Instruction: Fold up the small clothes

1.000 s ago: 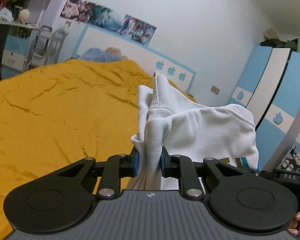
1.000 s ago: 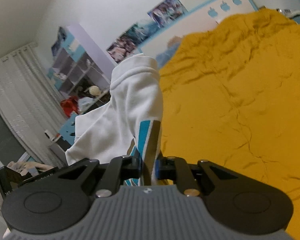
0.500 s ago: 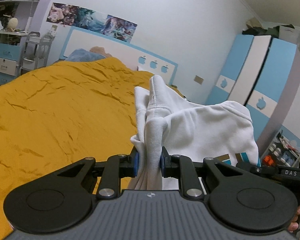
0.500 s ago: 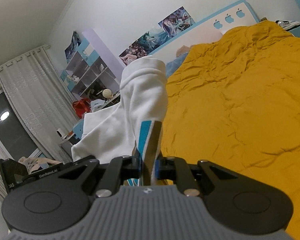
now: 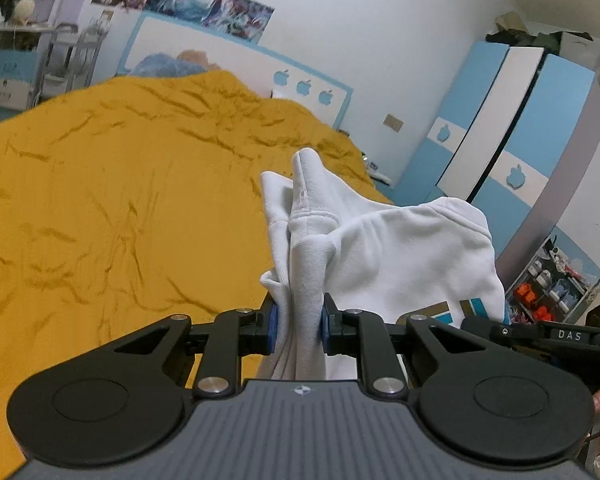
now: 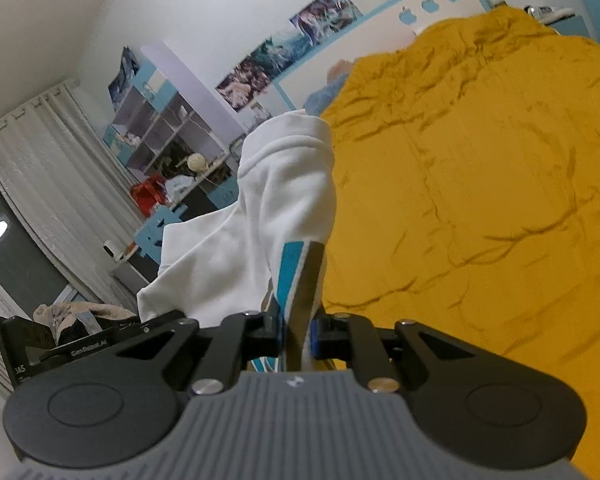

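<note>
Left claw (image 5: 298, 330): jaws nearly closed, clamped on a bunched fold of one white garment (image 5: 400, 256). Right claw (image 6: 296, 336): jaws nearly closed, clamped on the same garment at its blue and brown stripes (image 6: 296, 276). Garment count: one, held raised between both claws above the yellow bed (image 5: 100, 200).

I count one white garment (image 5: 384, 256) in the centre of my left view, two grippers, left gripper (image 5: 298, 328) and right gripper (image 6: 296, 338), one yellow bedspread (image 5: 100, 208), three apple decals (image 5: 302, 87) on the headboard, upper middle.
</note>
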The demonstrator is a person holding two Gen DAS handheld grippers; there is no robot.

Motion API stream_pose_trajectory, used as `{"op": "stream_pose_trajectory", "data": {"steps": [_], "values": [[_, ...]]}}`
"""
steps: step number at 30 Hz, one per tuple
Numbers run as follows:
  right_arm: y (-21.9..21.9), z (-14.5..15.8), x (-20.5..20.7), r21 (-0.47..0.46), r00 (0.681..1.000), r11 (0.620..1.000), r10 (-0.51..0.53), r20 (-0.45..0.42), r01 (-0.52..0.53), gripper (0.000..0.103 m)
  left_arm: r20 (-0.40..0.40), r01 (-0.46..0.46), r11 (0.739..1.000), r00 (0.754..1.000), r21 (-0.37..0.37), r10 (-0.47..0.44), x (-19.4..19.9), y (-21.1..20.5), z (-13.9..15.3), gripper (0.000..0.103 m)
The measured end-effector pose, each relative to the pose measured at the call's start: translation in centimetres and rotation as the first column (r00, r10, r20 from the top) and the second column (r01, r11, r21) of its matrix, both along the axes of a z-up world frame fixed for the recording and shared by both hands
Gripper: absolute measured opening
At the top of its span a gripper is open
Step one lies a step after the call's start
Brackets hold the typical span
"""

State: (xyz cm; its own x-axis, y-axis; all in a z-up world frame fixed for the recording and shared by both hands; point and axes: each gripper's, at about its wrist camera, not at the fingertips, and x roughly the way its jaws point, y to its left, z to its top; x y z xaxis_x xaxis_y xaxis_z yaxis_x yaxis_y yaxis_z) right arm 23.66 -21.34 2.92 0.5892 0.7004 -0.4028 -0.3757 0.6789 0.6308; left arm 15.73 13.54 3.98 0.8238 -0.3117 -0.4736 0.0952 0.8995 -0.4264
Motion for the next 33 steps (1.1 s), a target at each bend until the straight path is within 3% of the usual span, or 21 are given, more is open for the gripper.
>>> {"op": "stream_pose_trajectory", "data": {"steps": [15, 26, 33], "values": [[1.9, -5.7, 7.6, -0.041, 0.988, 0.999, -0.001, -0.154, -0.005, 0.007, -0.158, 0.019, 1.000, 0.987, -0.024, -0.023, 5.6, 1.7, -5.8, 0.022], [3.2, -13.4, 14.2, -0.110, 0.946, 0.994, -0.014, -0.324, -0.023, 0.008, -0.342, 0.010, 0.999, 0.940, -0.044, -0.024, 10.1, 3.2, -13.1, 0.022], [2.9, -17.5, 15.8, -0.143, 0.918, 0.990, -0.043, -0.395, -0.016, 0.007, -0.397, 0.001, 0.996, 0.917, -0.087, -0.035, 10.6, 4.1, -16.4, 0.025]]}}
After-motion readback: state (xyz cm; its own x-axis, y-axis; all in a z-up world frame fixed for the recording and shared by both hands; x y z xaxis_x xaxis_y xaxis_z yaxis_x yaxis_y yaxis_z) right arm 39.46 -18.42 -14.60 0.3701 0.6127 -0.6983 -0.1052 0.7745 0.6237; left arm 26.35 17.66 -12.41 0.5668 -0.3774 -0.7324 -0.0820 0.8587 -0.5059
